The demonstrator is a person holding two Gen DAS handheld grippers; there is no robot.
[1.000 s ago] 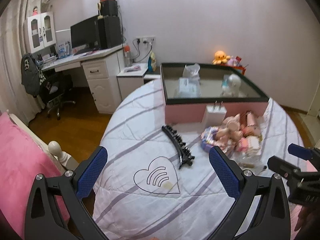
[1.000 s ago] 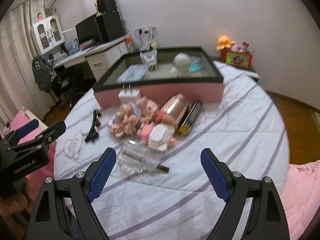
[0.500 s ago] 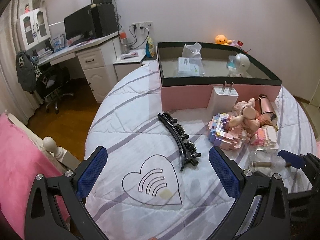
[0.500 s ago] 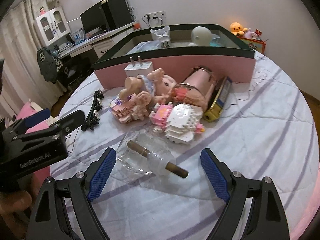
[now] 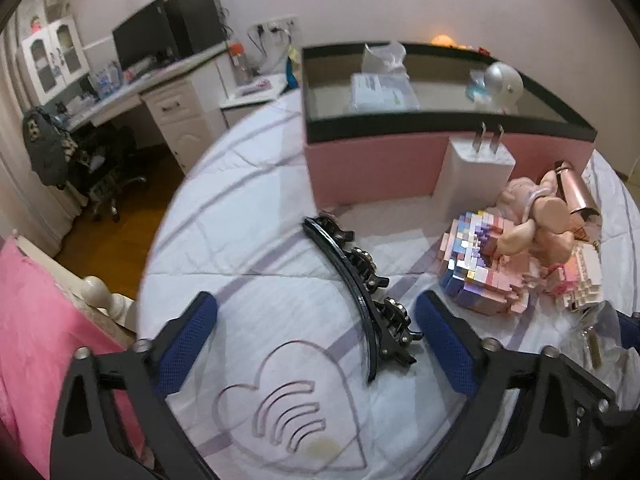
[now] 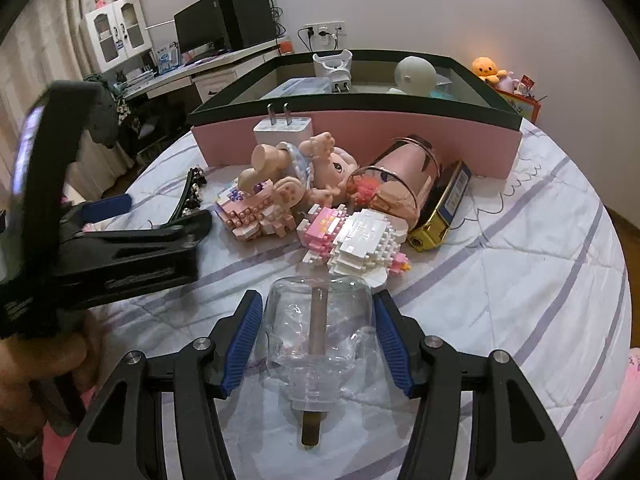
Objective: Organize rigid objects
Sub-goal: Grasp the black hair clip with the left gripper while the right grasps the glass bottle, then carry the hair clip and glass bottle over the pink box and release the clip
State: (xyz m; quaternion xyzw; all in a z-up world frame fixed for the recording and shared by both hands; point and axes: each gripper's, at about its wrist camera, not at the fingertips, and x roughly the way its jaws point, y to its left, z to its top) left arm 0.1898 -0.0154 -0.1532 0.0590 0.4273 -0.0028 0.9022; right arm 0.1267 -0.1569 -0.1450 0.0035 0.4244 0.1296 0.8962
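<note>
A clear glass bottle (image 6: 320, 320) with a brown stick inside lies on the bed, and my right gripper (image 6: 318, 334) is shut on its sides. My left gripper (image 5: 316, 344) is open and low over the bed, with a black hair clip (image 5: 360, 292) lying between its fingers, untouched. The left gripper also shows in the right wrist view (image 6: 120, 216). Behind lie a pink block model (image 6: 256, 216), a doll (image 6: 304, 172), a white and pink block model (image 6: 356, 240), a rose-gold cup (image 6: 400, 176) and a white charger (image 6: 282, 130).
A pink box with a black rim (image 6: 400, 140) stands behind the pile and holds several items. A gold and blue flat item (image 6: 444, 208) lies beside the cup. A desk with a monitor (image 5: 160, 40) stands at the far left. Pink bedding (image 5: 36, 320) lies at the left.
Both grippers have moved forward and down toward the bed. My right gripper has closed on the glass bottle. The hair clip now lies between my left fingers.
</note>
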